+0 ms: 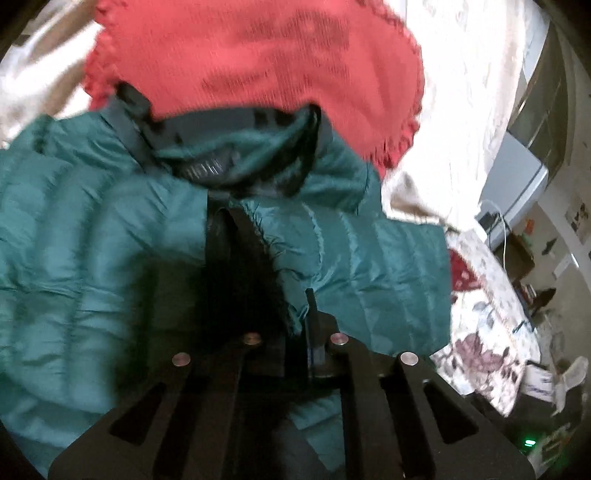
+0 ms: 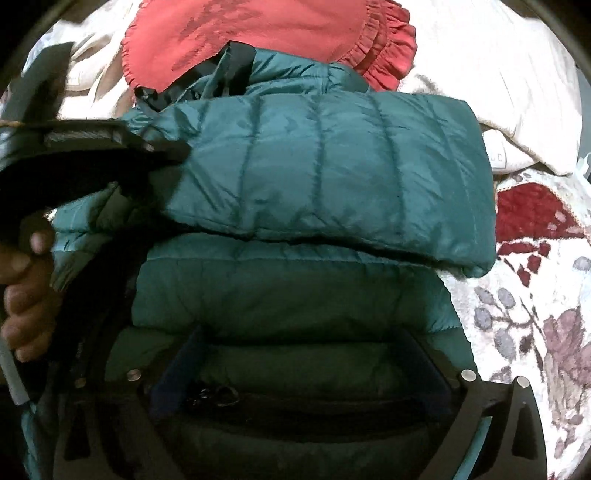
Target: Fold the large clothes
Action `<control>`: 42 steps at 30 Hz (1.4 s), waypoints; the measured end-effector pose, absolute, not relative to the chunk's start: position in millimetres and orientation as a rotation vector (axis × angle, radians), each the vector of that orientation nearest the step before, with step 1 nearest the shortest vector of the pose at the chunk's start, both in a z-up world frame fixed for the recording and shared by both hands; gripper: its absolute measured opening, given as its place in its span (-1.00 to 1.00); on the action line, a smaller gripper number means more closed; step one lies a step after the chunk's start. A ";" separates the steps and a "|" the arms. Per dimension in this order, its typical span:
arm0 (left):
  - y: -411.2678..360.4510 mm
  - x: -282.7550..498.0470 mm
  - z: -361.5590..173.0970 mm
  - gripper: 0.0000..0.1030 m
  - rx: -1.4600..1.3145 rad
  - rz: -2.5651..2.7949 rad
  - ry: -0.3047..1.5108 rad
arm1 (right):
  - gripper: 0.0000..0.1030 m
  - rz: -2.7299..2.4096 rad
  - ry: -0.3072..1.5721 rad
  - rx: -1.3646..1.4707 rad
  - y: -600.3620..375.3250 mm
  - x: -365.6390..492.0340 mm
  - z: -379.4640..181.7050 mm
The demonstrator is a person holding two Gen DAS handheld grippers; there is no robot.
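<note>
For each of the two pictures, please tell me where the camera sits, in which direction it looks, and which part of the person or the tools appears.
Left wrist view: sits on the left gripper, looks down along its shut fingers at the teal quilted puffer jacket.
Right wrist view: sits on the right gripper, looks down between its open fingers at the jacket's folded sleeve; the person's hand shows at left.
Both share the jacket, the red frilled cushion and the floral bedsheet.

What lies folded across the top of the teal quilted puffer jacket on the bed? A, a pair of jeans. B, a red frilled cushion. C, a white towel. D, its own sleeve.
D: a teal quilted sleeve lies folded across the teal quilted puffer jacket; the red frilled cushion sits behind it.
</note>
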State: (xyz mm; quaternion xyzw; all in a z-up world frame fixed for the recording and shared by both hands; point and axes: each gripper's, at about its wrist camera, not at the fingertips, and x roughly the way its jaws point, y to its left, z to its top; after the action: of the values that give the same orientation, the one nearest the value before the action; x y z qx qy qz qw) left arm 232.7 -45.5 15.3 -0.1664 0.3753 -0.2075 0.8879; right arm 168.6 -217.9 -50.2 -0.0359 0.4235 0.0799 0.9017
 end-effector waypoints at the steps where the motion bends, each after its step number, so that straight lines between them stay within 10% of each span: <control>1: -38.0 229.2 19.4 -0.89 -0.350 -0.419 0.770 | 0.99 0.169 0.879 -0.068 -219.0 169.8 -50.8; 13: 90.5 208.4 19.2 -0.85 -0.461 -0.039 0.741 | 0.99 0.176 0.881 -0.052 -225.1 175.9 -52.0; 19: 125.7 202.2 11.4 -0.19 -0.588 0.075 0.759 | 1.00 0.196 0.902 -0.015 -231.3 178.5 -54.6; 27: 127.2 167.6 53.2 -0.18 -0.458 0.219 0.492 | 1.00 0.201 0.902 -0.006 -228.9 176.1 -51.1; 35: 73.6 215.5 32.5 -0.18 -0.322 0.040 0.677 | 0.99 0.171 0.598 0.123 -265.8 153.5 12.3; 37: 69.8 229.3 20.2 -0.18 -0.280 0.087 0.744 | 0.85 0.164 0.569 0.121 -275.8 162.2 24.5; 39: 70.7 236.3 6.5 -0.18 -0.281 0.125 0.799 | -0.08 0.215 0.595 0.117 -278.8 181.2 31.3; 42: 70.5 240.6 -3.7 -0.18 -0.295 0.143 0.831 | -0.23 0.227 0.601 0.087 -272.5 212.6 36.6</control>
State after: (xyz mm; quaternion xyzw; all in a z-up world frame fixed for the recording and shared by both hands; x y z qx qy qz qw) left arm 240.6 70.5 -3.7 -0.1429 0.4017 0.0691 0.9019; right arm 212.6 -272.5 36.6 0.0427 0.2954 0.1114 0.9479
